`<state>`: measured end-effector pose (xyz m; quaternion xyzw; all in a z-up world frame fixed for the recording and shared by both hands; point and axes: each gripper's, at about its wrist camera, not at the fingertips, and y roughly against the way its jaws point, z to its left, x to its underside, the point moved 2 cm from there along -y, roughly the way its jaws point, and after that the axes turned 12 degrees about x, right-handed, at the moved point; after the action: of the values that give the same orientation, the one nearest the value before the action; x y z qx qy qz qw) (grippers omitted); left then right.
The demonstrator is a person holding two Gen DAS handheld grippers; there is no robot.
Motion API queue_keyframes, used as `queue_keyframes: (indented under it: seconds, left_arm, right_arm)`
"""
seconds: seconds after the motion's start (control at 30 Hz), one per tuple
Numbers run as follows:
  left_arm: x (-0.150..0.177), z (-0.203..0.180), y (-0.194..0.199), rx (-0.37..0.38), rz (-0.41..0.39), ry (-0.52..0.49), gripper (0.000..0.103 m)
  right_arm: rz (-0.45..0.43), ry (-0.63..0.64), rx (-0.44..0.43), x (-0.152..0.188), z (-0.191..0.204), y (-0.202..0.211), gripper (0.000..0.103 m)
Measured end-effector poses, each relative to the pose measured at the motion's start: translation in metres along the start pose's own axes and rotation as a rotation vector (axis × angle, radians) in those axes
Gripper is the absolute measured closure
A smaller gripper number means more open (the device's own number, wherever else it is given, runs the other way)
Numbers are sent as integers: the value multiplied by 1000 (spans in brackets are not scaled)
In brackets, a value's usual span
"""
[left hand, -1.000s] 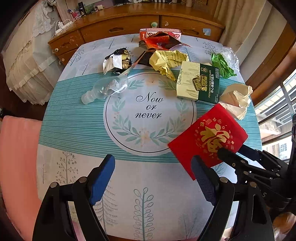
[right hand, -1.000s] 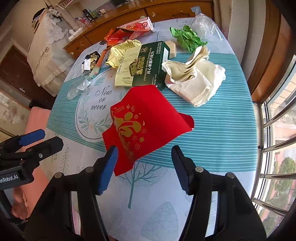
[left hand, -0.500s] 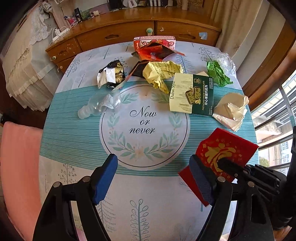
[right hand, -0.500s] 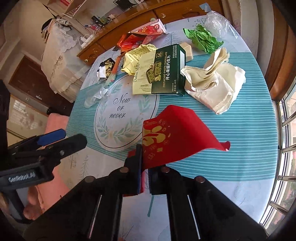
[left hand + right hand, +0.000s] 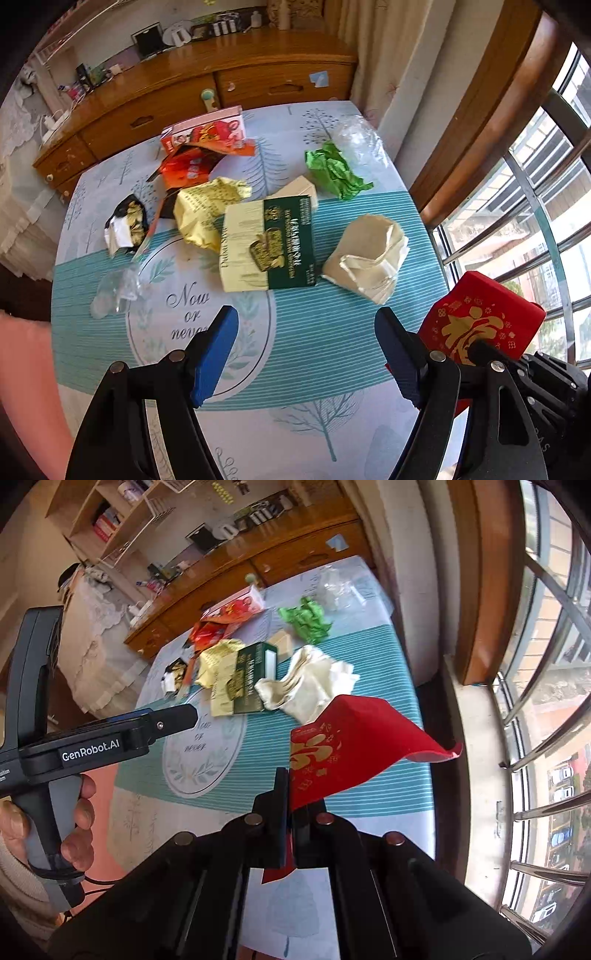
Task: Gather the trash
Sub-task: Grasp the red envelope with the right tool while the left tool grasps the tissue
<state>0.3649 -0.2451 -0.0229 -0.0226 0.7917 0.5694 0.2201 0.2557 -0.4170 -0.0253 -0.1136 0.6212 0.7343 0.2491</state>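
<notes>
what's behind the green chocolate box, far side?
Behind the green chocolate box a small beige box pokes out, touching its far edge. The yellow wrapper lies at its left. How far the beige box extends beneath is hidden.

Ahead of the tongs: matt printed cloth covers the table (image 5: 332, 343); glossy card box (image 5: 269, 243); crinkled clear plastic bottle (image 5: 116, 290); crumpled green foil wrapper (image 5: 334, 171). Behind these, polished wooden dresser (image 5: 207, 88).
</notes>
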Motion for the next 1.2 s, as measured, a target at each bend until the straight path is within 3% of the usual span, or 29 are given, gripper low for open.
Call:
queue_keyframes:
  seconds: [0.17,0.4,0.47,0.6,0.63,0.67,0.73,0.97,1.2]
  left_arm:
    - [-24,-33,-33,6,35,-84,25]
    - [-48,-52,-89,-48,112,-133,25]
    - [-50,-51,-102,-59,125,-140,29]
    - [-50,-50,-124,-64,178,-137,76]
    - [-49,-50,-127,-77,187,-133,86]
    - [-48,-48,-127,-88,179,-130,89]
    - [-46,-48,-119,-114,145,-135,97]
    - [-25,-39,-64,-107,54,-96,99]
    - [41,-11,15,-91,6,-38,99]
  right_arm:
    - [-35,-60,60,-18,-29,-5,103]
    - [-54,-77,58,-32,-43,-17,103]
    - [-45,-72,57,-31,-43,-20,103]
    - [-29,-62,52,-29,-40,-26,103]
    - [-26,-60,51,-28,-40,-27,103]
    - [-23,-59,49,-28,-40,-28,103]
    - [-21,-56,48,-28,-39,-28,103]
    - [-32,-16,38,-25,-26,-18,103]
    - [-43,70,11,-2,15,9,103]
